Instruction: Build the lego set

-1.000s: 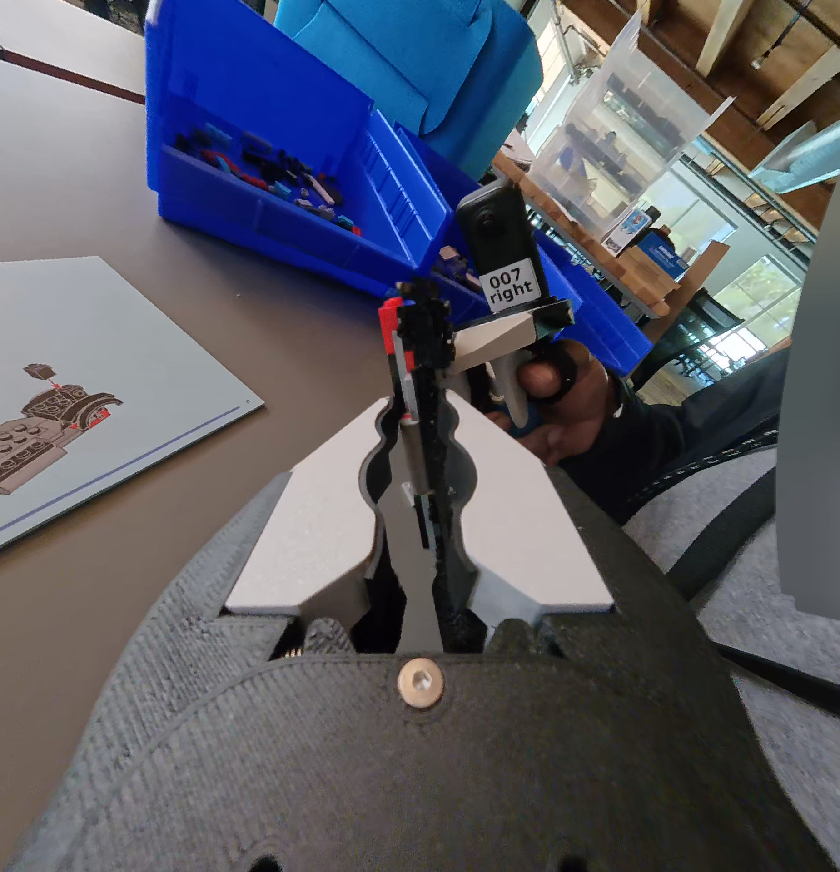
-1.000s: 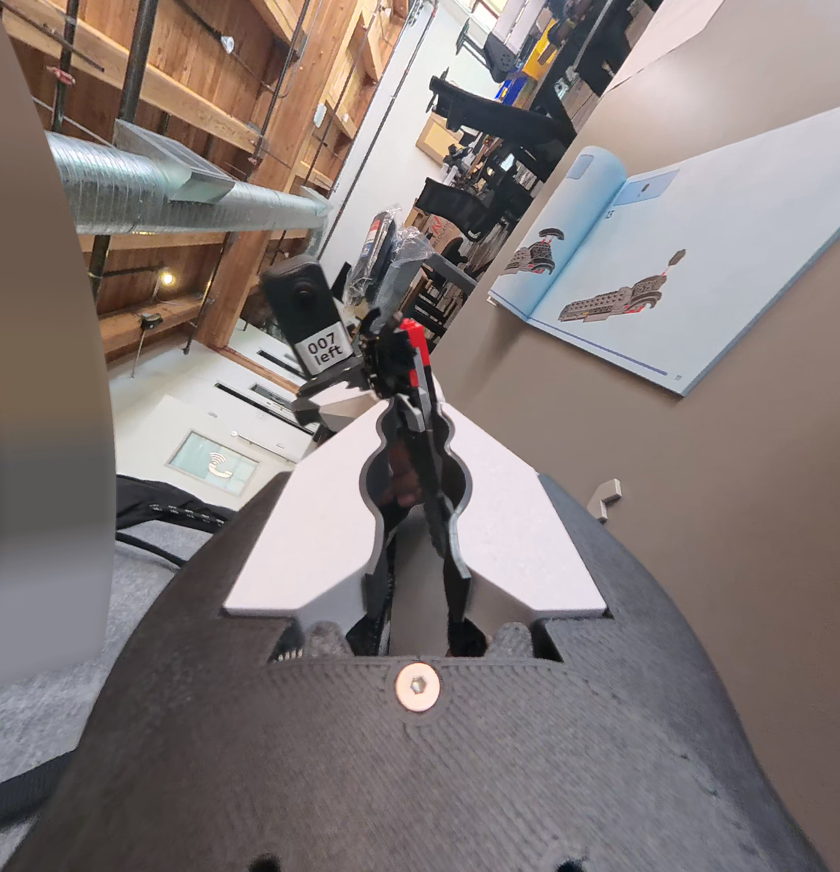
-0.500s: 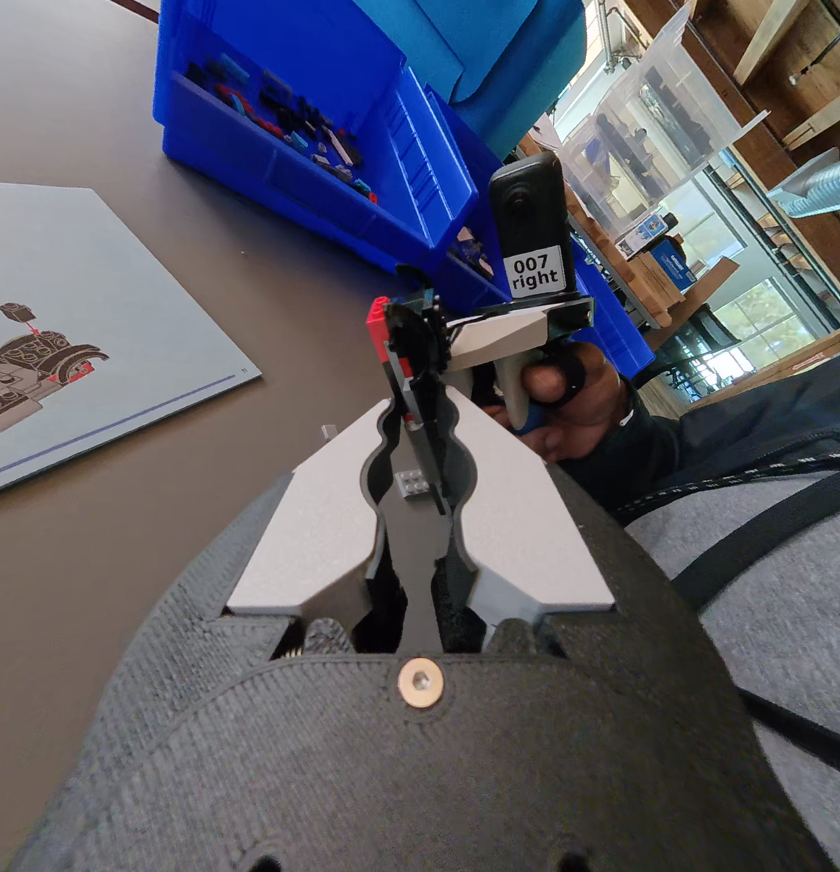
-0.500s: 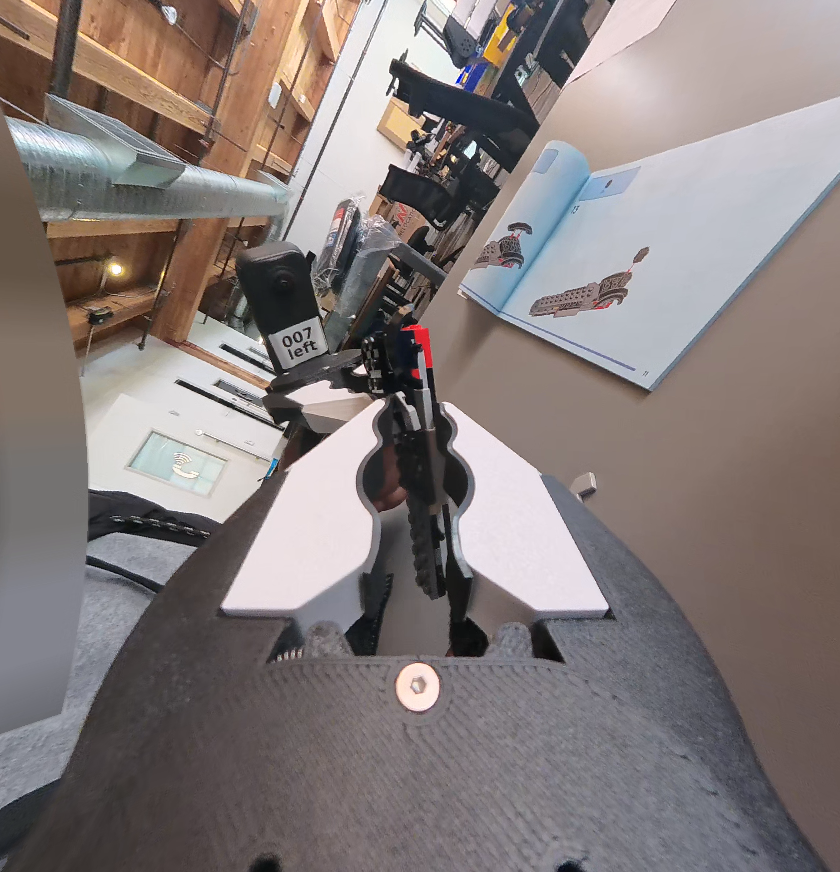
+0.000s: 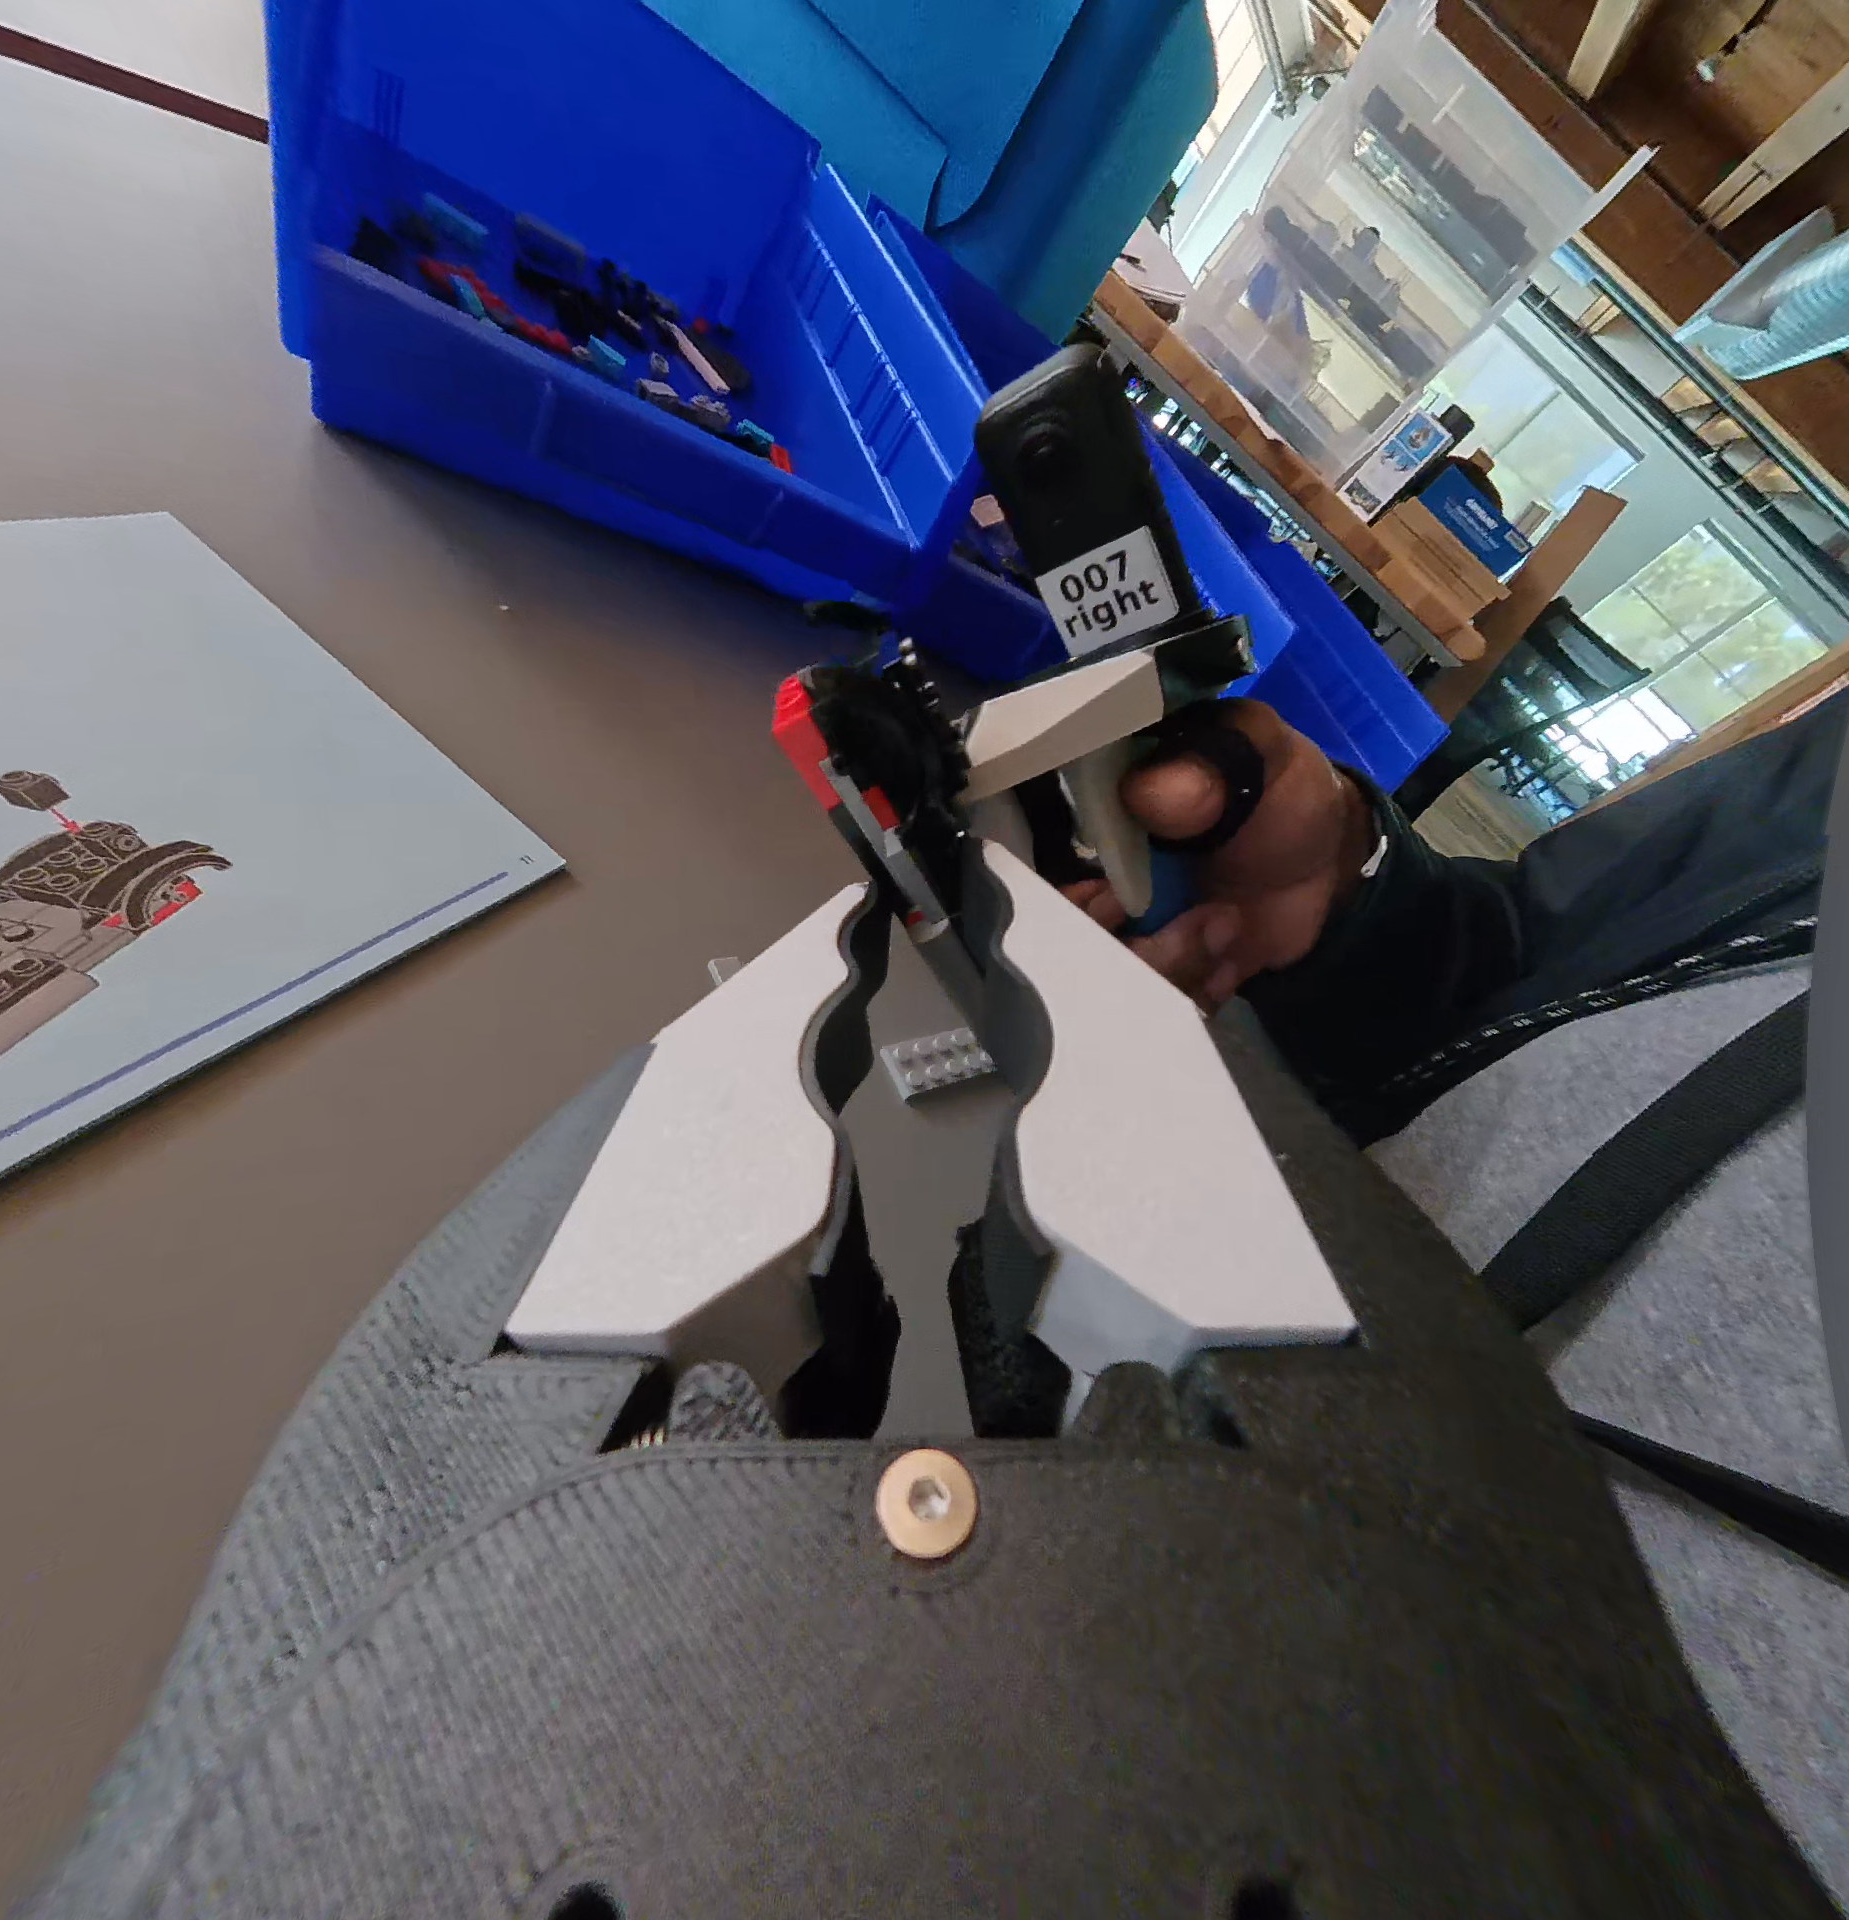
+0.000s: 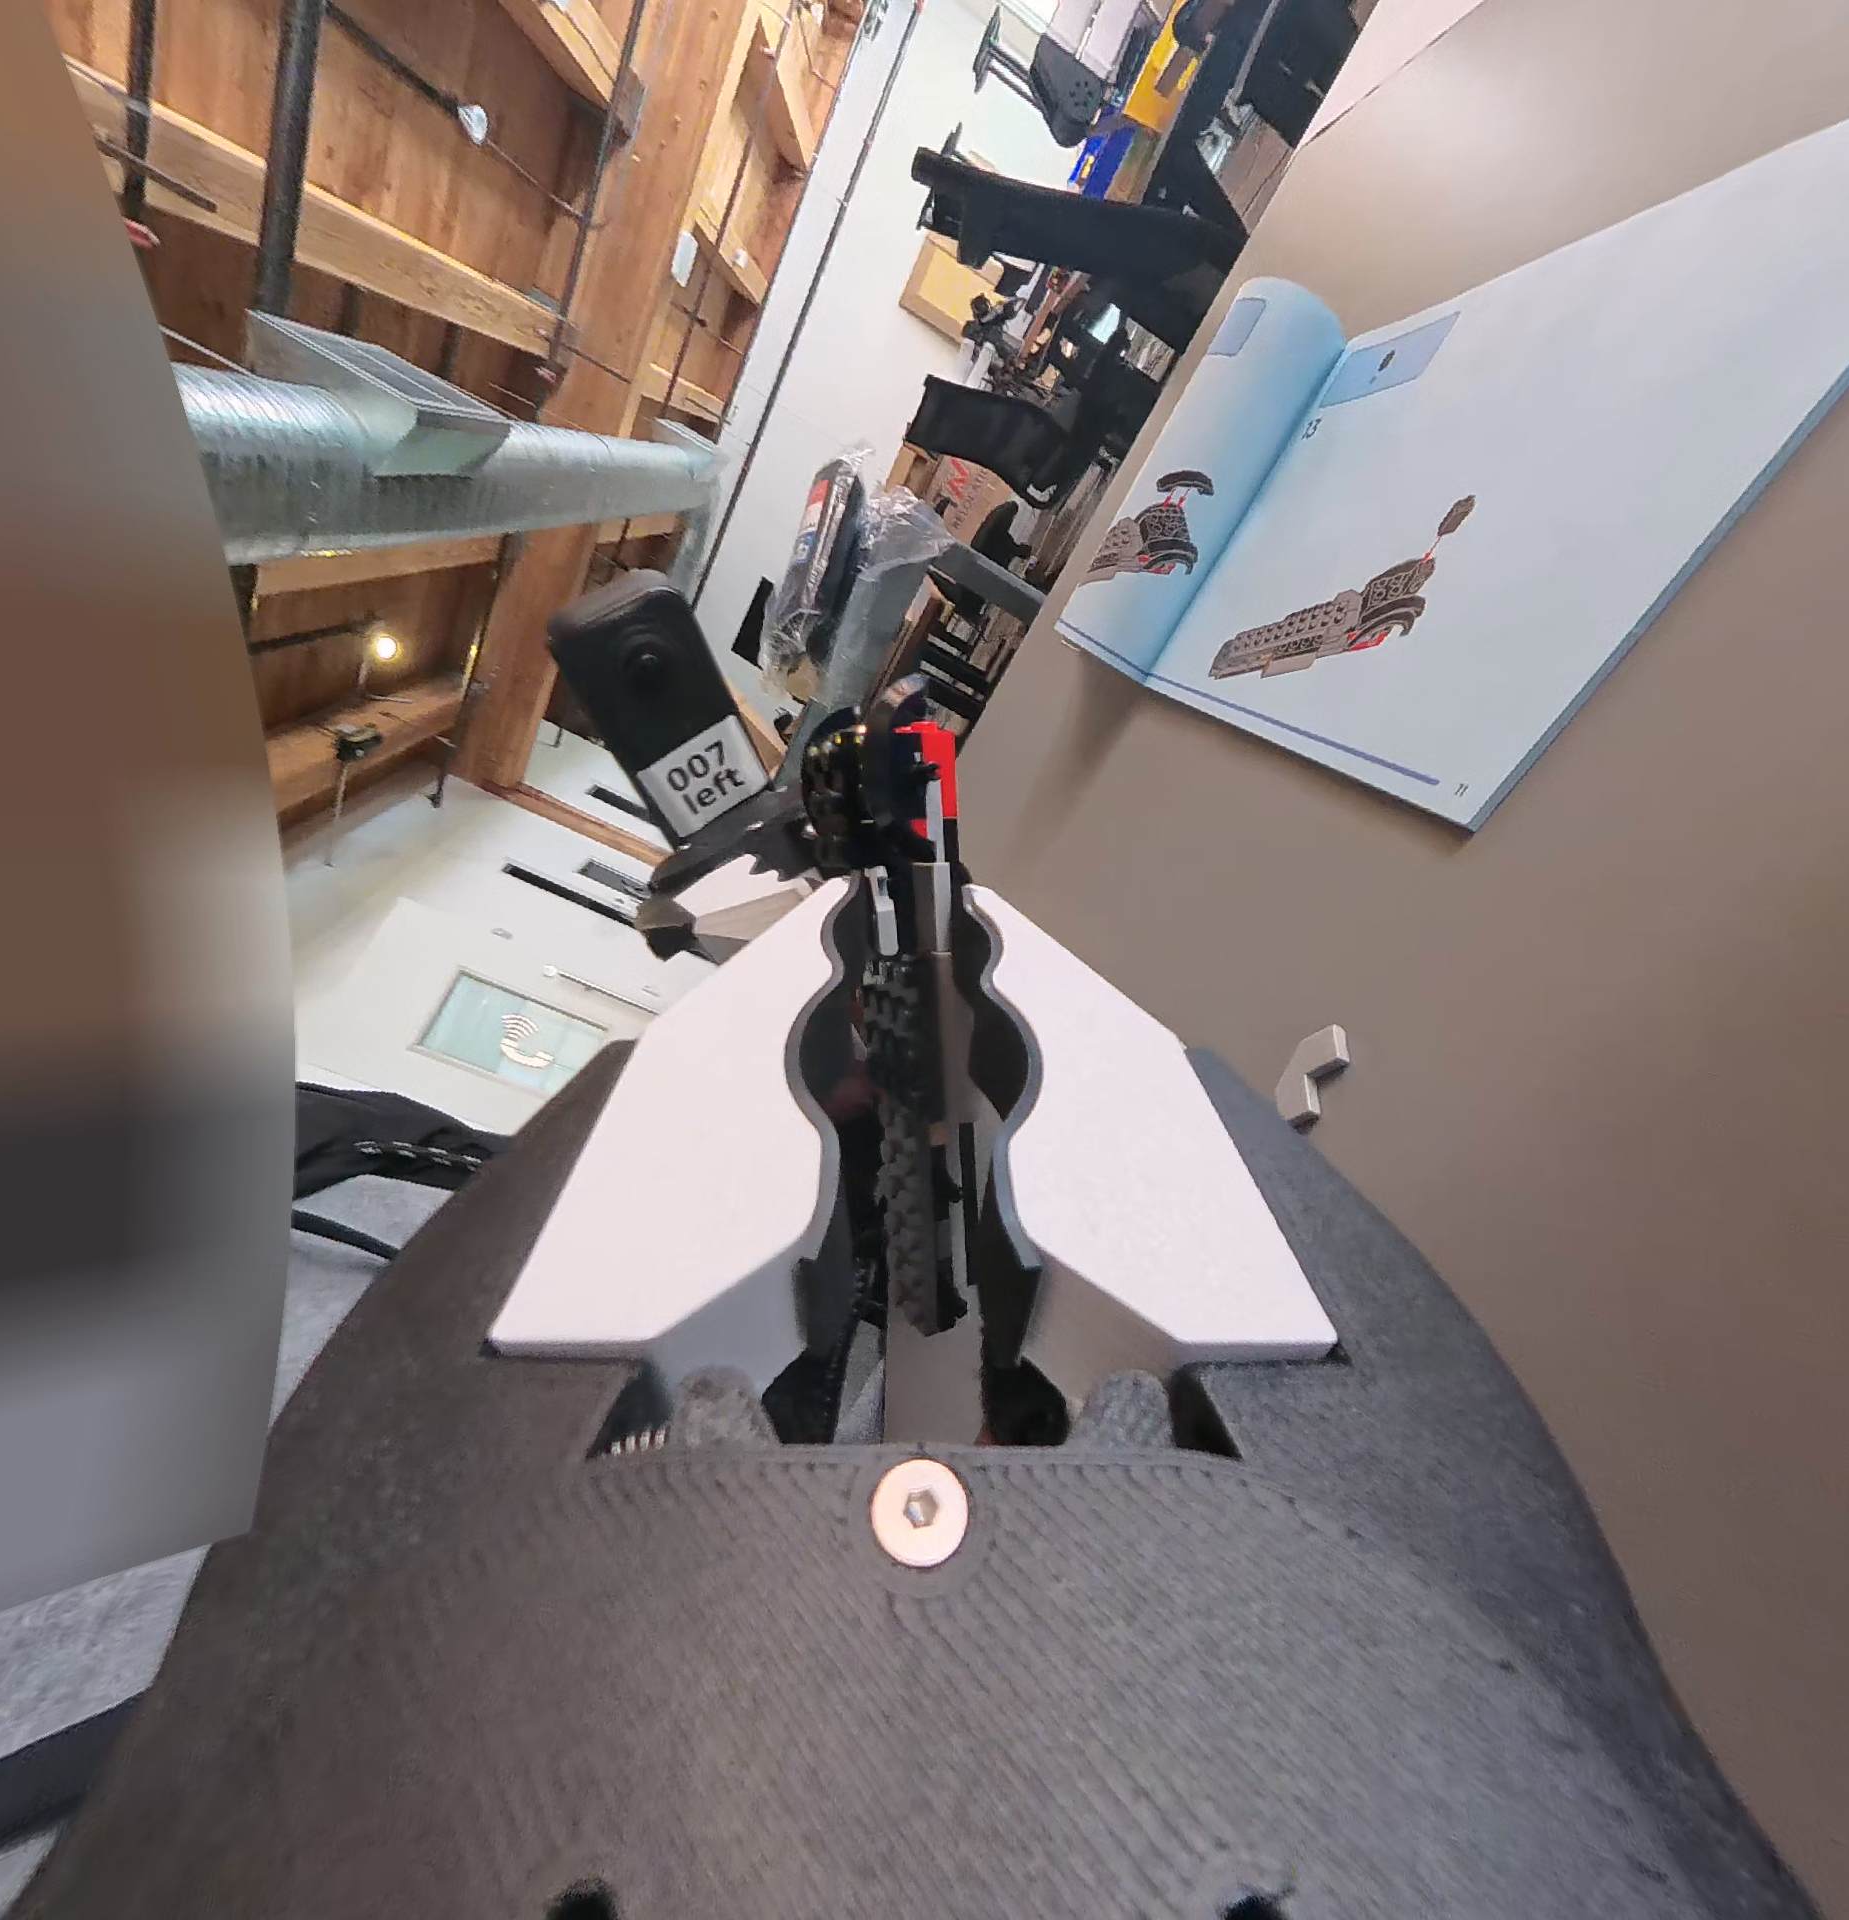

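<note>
Left wrist view: a half-built lego model (image 5: 878, 790), black and grey with a red brick at one end, is held in the air above the brown surface (image 5: 276, 1299), pinched between two hand-held tools. The left gripper (image 5: 925, 914) is closed on the model's thin grey end; the right gripper (image 5: 987, 743), carried in a person's hand (image 5: 1242, 862), comes in from the side and clamps the dark rounded part.

With both tools squeezing one slim stack of plates, any twist or pull between them could, in my judgement, pop a joint or snap the model in two. The narrow edge-on hold may also let it pivot or slip down onto the surface.

Only this view shows a small grey studded plate (image 5: 941, 1062) lying loose on the surface under the fingers, and a blue bin (image 5: 608, 416) of spare pieces farther back, beside the corner of an open instruction booklet (image 5: 224, 790).

Right wrist view sees the model (image 6: 920, 935) edge-on instead, running deep between the fingers of the closed right gripper (image 6: 915, 894), with the left gripper (image 6: 795, 852) meeting it at the far end. It alone shows a small grey angled piece (image 6: 1315, 1075) lying apart on the surface and both open pages of the booklet (image 6: 1522, 520).
</note>
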Motion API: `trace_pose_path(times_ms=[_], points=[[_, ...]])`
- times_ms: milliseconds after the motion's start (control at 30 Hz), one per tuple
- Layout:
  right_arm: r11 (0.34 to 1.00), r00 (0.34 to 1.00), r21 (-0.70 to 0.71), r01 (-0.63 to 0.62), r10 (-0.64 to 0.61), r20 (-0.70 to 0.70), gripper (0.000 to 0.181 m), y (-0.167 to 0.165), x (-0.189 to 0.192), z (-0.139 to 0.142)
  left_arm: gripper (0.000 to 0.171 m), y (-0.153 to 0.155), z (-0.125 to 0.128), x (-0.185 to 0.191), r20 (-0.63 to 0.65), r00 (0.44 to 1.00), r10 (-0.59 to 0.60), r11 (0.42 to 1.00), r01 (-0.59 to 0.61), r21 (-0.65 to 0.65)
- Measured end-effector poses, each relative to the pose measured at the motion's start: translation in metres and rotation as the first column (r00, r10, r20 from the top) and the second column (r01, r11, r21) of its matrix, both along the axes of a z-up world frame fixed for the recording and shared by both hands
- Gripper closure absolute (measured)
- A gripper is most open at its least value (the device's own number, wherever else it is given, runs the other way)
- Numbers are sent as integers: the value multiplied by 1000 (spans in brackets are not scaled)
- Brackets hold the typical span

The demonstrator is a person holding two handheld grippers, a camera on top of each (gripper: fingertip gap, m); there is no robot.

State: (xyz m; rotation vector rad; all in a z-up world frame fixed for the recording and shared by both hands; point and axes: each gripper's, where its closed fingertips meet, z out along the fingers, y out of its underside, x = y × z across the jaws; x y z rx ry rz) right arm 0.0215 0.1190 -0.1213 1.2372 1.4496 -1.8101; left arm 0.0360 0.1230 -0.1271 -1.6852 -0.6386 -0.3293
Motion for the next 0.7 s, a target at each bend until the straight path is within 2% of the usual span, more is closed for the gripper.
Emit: trace_pose_path(times_ms=[467,700], points=[[995,998,-104,6,0,57,166,1,1,4,156,0,4,3,-13,999,-33,997,34,75],[998,1000,-58,2,-1,24,166,-1,1,3,156,-1,2,3,-30,999,-42,996,45,74]])
